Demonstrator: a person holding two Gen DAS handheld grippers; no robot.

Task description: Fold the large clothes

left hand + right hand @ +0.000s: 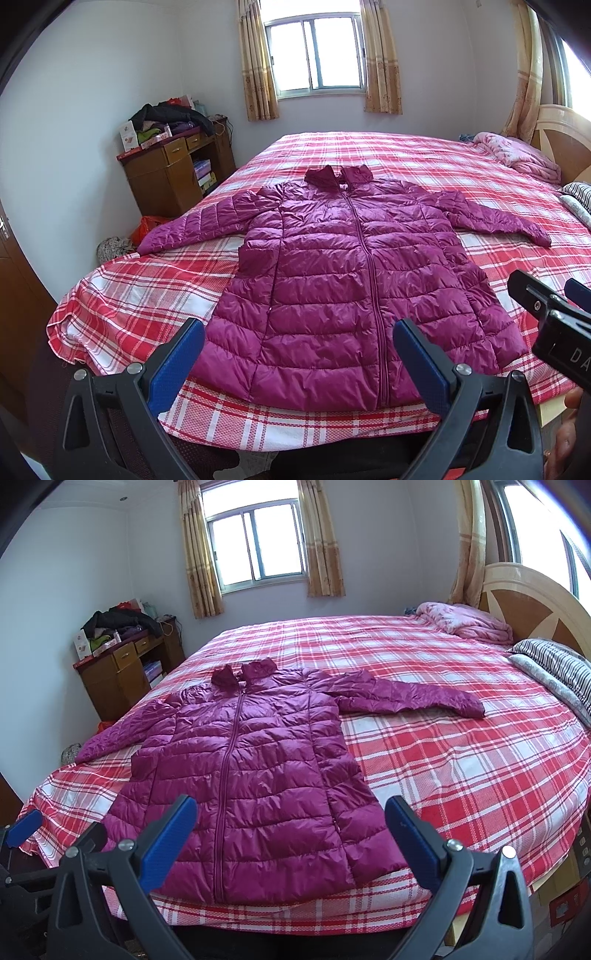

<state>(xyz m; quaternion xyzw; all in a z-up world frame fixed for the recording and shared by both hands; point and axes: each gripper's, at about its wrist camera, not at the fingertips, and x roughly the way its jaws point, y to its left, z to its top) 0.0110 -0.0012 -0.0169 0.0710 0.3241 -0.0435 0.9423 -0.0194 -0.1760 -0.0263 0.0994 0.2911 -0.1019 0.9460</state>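
Observation:
A magenta quilted puffer jacket [351, 280] lies flat and zipped on the red plaid bed [129, 299], collar at the far end, hem at the near edge, both sleeves spread out. It also shows in the right wrist view [255, 771]. My left gripper [299, 328] is open and empty, held above the hem near the foot of the bed. My right gripper [291, 808] is open and empty, also above the hem; it shows at the right of the left wrist view [550, 314]. The left sleeve end hangs over the bed's left edge.
A pink quilt [465, 622] and striped pillows [554, 664] lie by the headboard [532, 605] at the far right. A wooden desk [177, 166] piled with clothes stands left of the bed. Windows with curtains [314, 55] are behind.

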